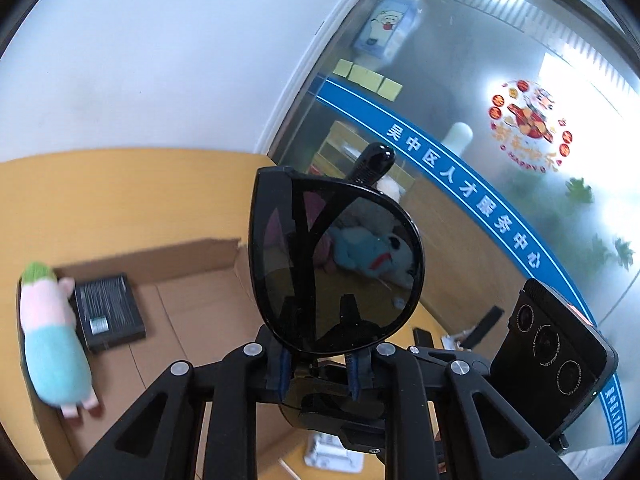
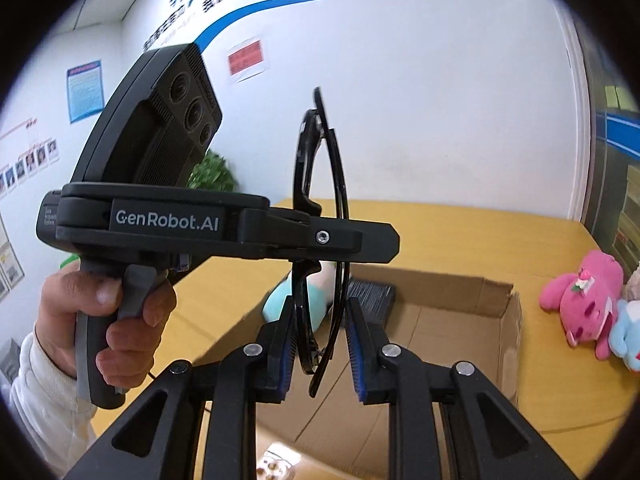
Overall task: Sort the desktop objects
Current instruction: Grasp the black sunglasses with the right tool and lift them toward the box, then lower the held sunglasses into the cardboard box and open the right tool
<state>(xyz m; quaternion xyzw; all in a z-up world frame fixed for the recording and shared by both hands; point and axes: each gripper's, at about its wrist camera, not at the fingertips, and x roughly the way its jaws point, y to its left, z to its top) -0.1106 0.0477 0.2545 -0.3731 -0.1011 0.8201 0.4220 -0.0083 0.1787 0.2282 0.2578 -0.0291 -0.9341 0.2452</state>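
A pair of black sunglasses [image 1: 336, 260], folded, is held up in the air over an open cardboard box [image 1: 192, 256]. My left gripper [image 1: 320, 360] is shut on their lower rim, with the dark lens facing the camera. In the right wrist view the sunglasses [image 2: 340, 184] stand edge-on between the blue pads of my right gripper [image 2: 320, 344], which is shut on them. My left gripper [image 2: 360, 236] crosses level from the left and clamps their middle. A person's hand [image 2: 120, 320] grips its handle. The right gripper's camera housing [image 1: 552, 360] shows at the lower right.
In the cardboard box [image 2: 440, 284] lie a pink and teal plush [image 1: 52, 340] and a flat black packet [image 1: 108, 312]. A pink plush [image 2: 580, 300] and a blue plush [image 2: 628, 336] lie on the yellow table [image 2: 440, 232] to the right. A glass partition [image 1: 480, 80] stands behind.
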